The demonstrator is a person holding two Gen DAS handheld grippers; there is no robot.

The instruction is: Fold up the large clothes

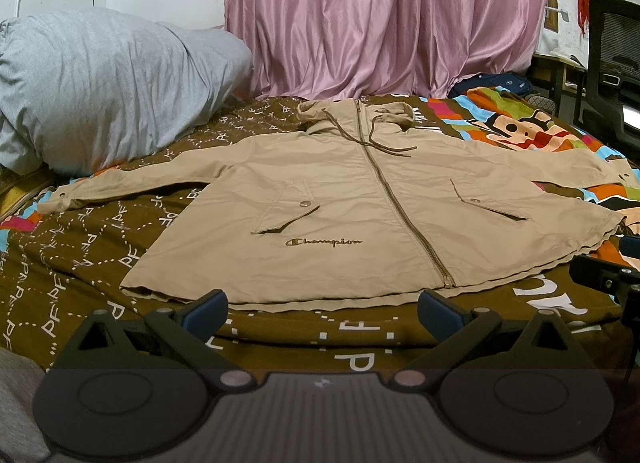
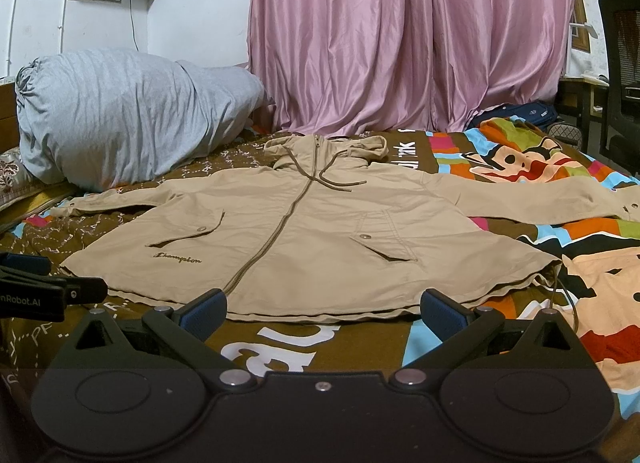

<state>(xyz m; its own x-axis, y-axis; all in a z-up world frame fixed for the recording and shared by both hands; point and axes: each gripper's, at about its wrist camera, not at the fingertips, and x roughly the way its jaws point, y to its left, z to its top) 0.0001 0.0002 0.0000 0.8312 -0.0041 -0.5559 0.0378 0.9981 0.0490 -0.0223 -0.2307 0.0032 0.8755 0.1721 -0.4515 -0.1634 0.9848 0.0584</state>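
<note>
A tan hooded jacket [image 1: 340, 207] lies flat and zipped on the bed, front up, hood toward the curtain, both sleeves spread sideways. In the right wrist view the same jacket [image 2: 304, 235] fills the middle. My left gripper [image 1: 322, 313] hovers just short of the jacket's hem, open, nothing between its blue pads. My right gripper [image 2: 322, 313] is also open and empty, just before the hem near the zipper's bottom end. Each gripper shows at the edge of the other's view: the right one [image 1: 612, 275], the left one [image 2: 36, 287].
A patterned brown and multicoloured bedspread [image 1: 100, 247] covers the bed. A bulky grey pillow [image 1: 108, 87] sits at the back left. Pink curtains [image 1: 384, 19] hang behind the bed. A black office chair [image 1: 614, 63] stands at the right, beside a dark bag [image 1: 496, 83].
</note>
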